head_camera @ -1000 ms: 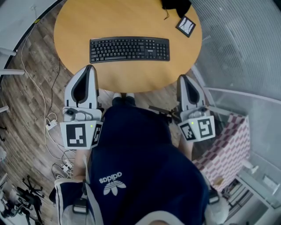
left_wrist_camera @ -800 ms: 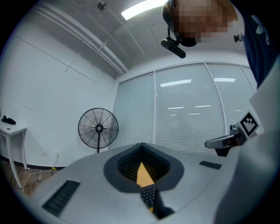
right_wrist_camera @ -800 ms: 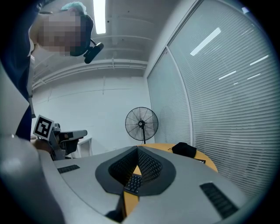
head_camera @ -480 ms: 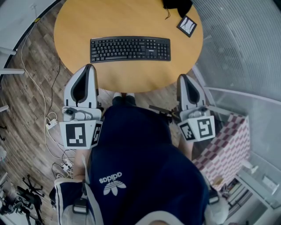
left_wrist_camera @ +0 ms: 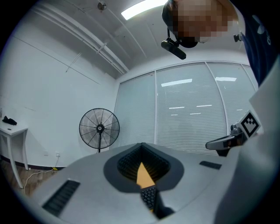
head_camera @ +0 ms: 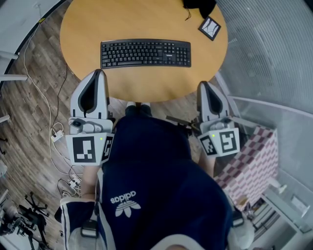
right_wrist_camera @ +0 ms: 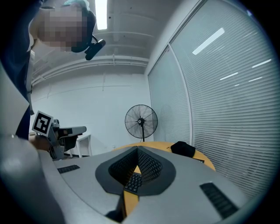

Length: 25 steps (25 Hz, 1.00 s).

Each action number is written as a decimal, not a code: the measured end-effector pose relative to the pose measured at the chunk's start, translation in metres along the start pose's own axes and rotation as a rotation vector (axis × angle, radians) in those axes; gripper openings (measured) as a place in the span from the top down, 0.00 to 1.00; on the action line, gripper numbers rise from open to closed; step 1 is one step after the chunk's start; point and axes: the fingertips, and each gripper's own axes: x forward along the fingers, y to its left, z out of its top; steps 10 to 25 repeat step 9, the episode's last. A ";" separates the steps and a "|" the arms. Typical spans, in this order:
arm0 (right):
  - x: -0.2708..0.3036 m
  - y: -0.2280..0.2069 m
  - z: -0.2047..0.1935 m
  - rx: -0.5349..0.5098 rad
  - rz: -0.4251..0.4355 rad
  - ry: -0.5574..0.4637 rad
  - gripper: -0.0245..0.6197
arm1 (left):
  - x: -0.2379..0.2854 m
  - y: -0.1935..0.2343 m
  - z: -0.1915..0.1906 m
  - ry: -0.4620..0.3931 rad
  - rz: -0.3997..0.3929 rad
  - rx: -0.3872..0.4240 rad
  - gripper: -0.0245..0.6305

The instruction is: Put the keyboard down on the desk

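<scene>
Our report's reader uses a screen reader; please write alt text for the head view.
A black keyboard lies flat on a round wooden desk, with neither tool touching it. The left tool and right tool, both shut and empty, are held near the desk's front edge.

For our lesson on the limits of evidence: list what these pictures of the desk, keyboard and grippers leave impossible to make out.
Black object, head view: cut off by the top edge.
Keyboard lettering, head view: too small; gripper views show only slivers between jaws.
Square card print: too small.
</scene>
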 end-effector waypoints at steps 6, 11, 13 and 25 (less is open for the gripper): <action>0.000 -0.003 0.001 0.005 -0.005 0.007 0.96 | 0.002 0.001 0.004 -0.001 0.003 -0.003 0.96; 0.001 -0.006 0.000 0.001 -0.008 0.013 0.96 | 0.005 0.000 0.004 -0.003 0.002 -0.003 0.96; 0.001 -0.006 0.000 0.001 -0.008 0.013 0.96 | 0.005 0.000 0.004 -0.003 0.002 -0.003 0.96; 0.001 -0.006 0.000 0.001 -0.008 0.013 0.96 | 0.005 0.000 0.004 -0.003 0.002 -0.003 0.96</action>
